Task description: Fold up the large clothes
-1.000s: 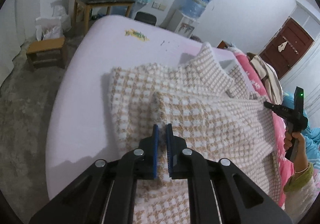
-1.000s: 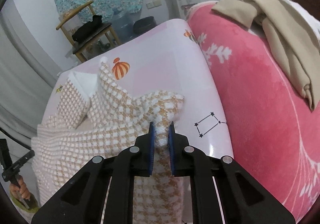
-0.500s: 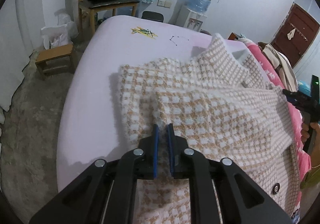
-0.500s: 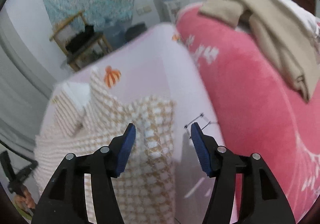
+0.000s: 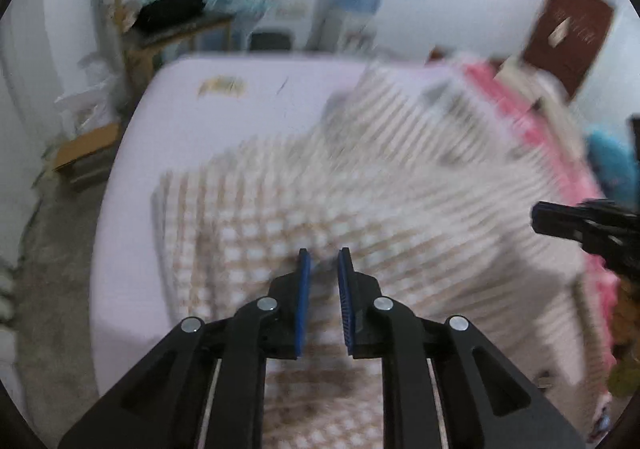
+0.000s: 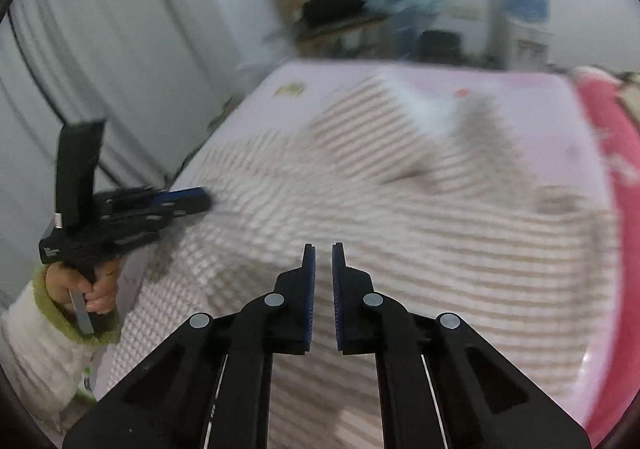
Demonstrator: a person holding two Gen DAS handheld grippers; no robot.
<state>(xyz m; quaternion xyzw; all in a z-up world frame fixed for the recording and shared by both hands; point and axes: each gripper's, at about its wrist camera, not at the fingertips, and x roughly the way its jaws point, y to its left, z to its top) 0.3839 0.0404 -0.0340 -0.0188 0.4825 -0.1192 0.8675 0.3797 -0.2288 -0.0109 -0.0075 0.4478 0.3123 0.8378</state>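
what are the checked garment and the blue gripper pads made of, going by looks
The checked garment looks like a thick, fuzzy knit or fleece in beige and white: soft drape and matte pile, though motion blur hides the weave. The blue pads on the left hand-held gripper look like ribbed rubber or soft plastic, matte, with fine ridges along the edge. The exact material is unclear.
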